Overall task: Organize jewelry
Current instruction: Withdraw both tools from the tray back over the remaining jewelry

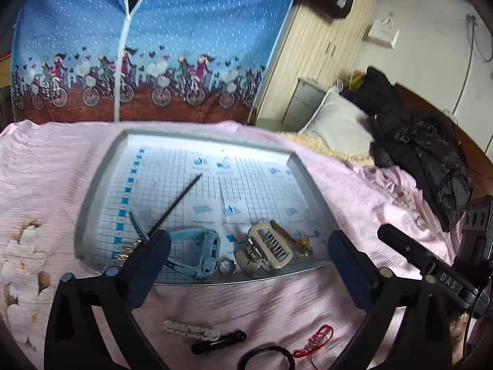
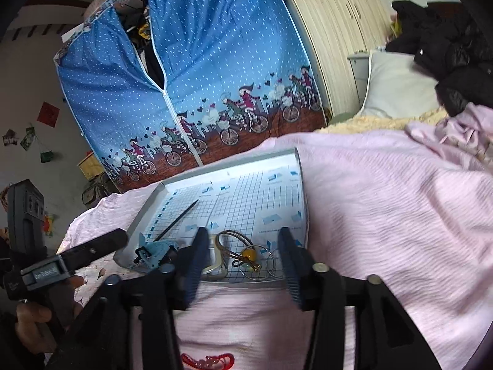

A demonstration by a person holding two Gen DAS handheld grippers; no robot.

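Both jaws gape empty: the left hand-held gripper [image 1: 249, 265] hangs over the tray's [image 1: 92, 191] near rim, the right hand-held gripper [image 2: 243, 262] just short of the amber bead tie [image 2: 246, 254]. Clips already lie in the tray; a white clip [image 1: 191, 330], black clip [image 1: 218, 341], black hair band [image 1: 265, 354] and red cord [image 1: 311, 343] wait on the bed. I'd drop the left gripper low, straddle one clip crosswise, then close.

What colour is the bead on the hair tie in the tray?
Amber yellow bead on the hair tie, clearest in the right wrist view.
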